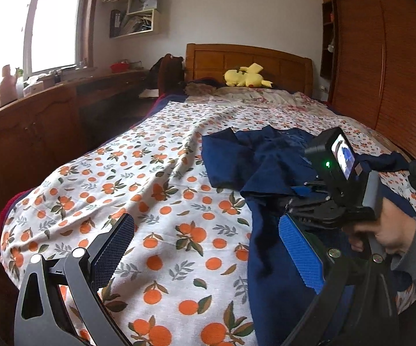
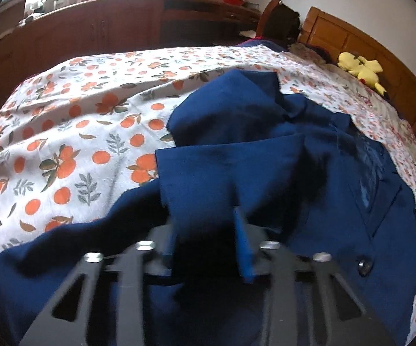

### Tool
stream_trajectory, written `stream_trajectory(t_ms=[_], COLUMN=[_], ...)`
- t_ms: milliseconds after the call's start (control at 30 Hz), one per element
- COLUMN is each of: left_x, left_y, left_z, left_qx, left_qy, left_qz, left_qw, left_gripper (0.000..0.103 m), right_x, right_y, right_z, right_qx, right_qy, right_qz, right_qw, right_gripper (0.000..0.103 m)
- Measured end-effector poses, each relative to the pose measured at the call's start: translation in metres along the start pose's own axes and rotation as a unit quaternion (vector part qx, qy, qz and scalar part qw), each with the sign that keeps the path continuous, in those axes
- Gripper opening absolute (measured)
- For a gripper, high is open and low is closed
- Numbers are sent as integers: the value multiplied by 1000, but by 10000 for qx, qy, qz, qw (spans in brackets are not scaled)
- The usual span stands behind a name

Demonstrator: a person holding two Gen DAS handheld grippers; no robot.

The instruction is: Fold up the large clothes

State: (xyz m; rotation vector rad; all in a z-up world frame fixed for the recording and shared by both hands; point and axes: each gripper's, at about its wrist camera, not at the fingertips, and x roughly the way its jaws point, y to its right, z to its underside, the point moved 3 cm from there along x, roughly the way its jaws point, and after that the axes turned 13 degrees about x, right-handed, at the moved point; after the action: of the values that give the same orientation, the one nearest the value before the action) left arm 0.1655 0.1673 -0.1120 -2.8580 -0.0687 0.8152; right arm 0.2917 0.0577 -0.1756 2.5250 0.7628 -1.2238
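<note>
A large navy blue garment lies crumpled on the right side of the orange-print bedsheet. My left gripper is open, its fingers wide apart over the sheet, the right pad at the garment's left edge. In the right wrist view my right gripper is shut on a fold of the navy garment, which drapes over the fingers; its blue pad shows. The right gripper also shows in the left wrist view, held by a hand.
A wooden headboard with a yellow plush toy is at the far end. A wooden cabinet runs along the left of the bed under a window. A wooden wardrobe stands to the right.
</note>
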Motion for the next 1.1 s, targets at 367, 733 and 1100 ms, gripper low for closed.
stream_trajectory(t_ms=[367,733,1100], left_x=[5,5,9], left_y=[24,50,78], left_z=[-7,-21,-35], left_qx=[130,215,251], left_qy=[26,178,286], left_qz=[223,420,633], left_qw=[9997,9987,9973], left_gripper=[101,101,101], right_x=[-80,-173,-169], right_y=[41,100,156], right_z=[-11,0,65], right_qx=[460,924,1403], right_qy=[900,1643,1222], right_qz=[-270,-115,514], right_qw=[9945,9820,9812], right_gripper=[4,4,5])
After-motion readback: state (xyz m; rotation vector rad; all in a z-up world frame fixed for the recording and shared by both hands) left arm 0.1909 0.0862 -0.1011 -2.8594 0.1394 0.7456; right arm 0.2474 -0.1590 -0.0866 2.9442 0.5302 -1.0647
